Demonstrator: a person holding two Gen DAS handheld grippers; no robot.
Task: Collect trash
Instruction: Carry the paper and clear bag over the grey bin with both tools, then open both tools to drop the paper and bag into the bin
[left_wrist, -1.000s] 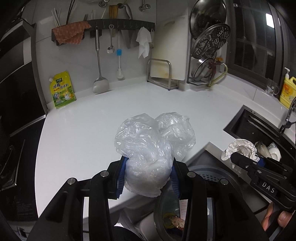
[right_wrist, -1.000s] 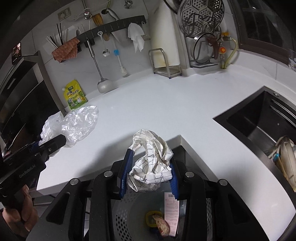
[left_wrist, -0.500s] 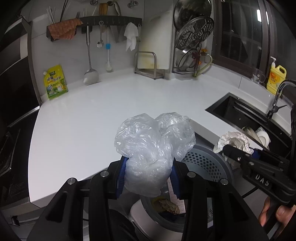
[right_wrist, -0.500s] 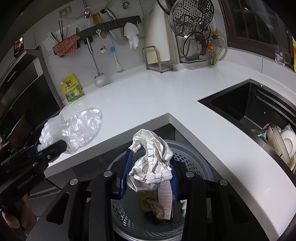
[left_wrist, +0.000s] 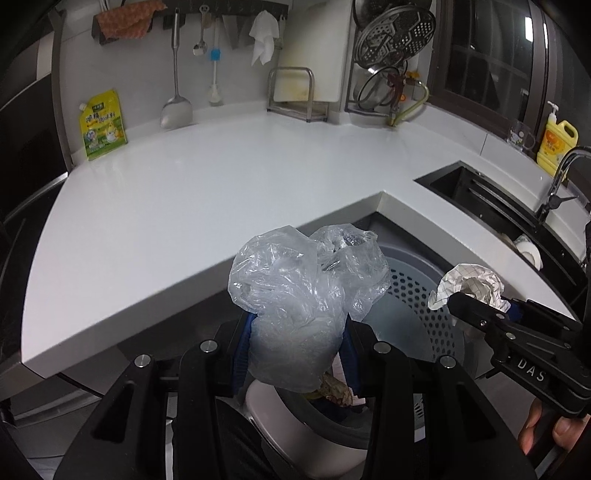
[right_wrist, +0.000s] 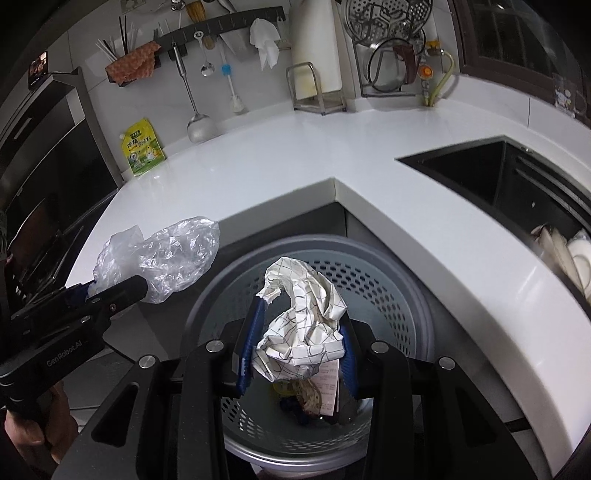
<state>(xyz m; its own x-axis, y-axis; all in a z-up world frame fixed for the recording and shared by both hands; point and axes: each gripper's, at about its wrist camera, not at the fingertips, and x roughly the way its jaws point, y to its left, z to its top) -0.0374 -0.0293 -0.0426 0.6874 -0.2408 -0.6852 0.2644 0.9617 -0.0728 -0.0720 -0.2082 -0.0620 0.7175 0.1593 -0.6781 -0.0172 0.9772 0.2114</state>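
Left gripper (left_wrist: 295, 354), low centre of its frame: fingers clamped on a clear plastic bag (left_wrist: 303, 295) at the bin's (left_wrist: 417, 291) near rim | Right gripper (right_wrist: 295, 350), low centre: fingers clamped on crumpled checked paper (right_wrist: 306, 325) above the bin, trash (right_wrist: 314, 395) at its bottom | White tabletop (right_wrist: 295, 162) fills mid-frame.

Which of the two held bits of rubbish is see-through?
The crumpled plastic bag in the left gripper; the right gripper clamps opaque checked paper.
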